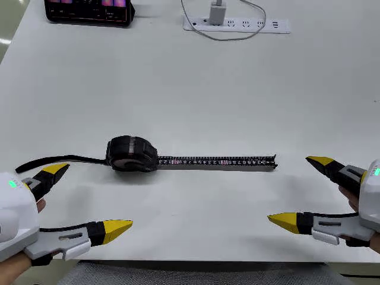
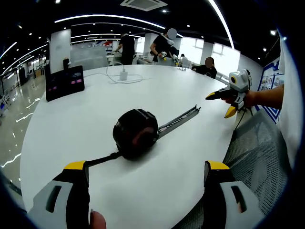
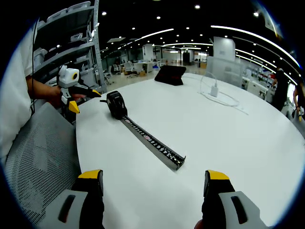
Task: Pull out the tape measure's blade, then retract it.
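Observation:
A black tape measure (image 1: 131, 154) lies on the white table (image 1: 196, 89), its dark blade (image 1: 217, 161) pulled out to the right and resting flat, with a black strap (image 1: 56, 160) trailing left. My left gripper (image 1: 92, 199) hangs open at the near left, short of the case (image 2: 135, 132). Open too, my right gripper (image 1: 300, 190) sits at the near right, just past the blade's hooked end (image 3: 177, 163). Nothing lies between either pair of jaws. The right gripper view has the case (image 3: 116, 103) far along the blade (image 3: 151, 141).
A dark tablet (image 1: 89, 10) stands at the table's far left edge. A white power strip (image 1: 237, 24) with a plugged charger and cable lies at the far middle. A grey mesh chair (image 3: 43, 157) sits at the table's near edge. People work at distant benches.

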A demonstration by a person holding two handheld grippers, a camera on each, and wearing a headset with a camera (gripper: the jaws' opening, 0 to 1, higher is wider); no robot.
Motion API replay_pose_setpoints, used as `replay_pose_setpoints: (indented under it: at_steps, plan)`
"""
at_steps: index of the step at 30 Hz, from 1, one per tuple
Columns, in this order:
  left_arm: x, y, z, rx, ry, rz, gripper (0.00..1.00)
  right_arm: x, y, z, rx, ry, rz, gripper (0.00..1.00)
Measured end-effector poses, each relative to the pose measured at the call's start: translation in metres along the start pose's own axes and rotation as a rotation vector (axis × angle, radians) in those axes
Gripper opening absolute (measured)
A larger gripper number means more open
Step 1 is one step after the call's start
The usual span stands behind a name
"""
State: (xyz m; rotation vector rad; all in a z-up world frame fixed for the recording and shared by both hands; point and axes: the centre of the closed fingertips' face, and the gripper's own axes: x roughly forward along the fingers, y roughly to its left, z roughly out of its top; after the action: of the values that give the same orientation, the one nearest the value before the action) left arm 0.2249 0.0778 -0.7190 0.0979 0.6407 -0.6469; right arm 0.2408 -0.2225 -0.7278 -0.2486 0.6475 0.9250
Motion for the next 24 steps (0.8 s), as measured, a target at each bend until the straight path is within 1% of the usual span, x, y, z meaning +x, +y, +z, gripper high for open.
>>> replay_pose_setpoints:
  at_steps: [6, 10, 14, 19, 24]
  plan:
    - [0.005, -0.002, 0.006, -0.011, -0.007, 0.0, 0.98, 0.002, 0.0, 0.0, -0.006, 0.006, 0.005, 0.85]
    - [0.01, -0.004, 0.012, -0.02, -0.029, 0.004, 0.97, 0.002, -0.003, 0.0, -0.007, 0.009, 0.003, 0.83]
    - [0.016, -0.006, 0.016, -0.029, -0.039, 0.009, 0.96, 0.002, -0.004, 0.0, -0.006, 0.01, 0.001, 0.83]
    - [0.024, -0.01, 0.02, -0.036, -0.045, 0.003, 0.97, 0.004, -0.004, 0.0, -0.008, 0.013, 0.006, 0.83]
    - [0.029, -0.01, 0.022, -0.061, -0.054, 0.006, 0.97, 0.005, -0.005, 0.001, -0.012, 0.012, 0.006, 0.83]
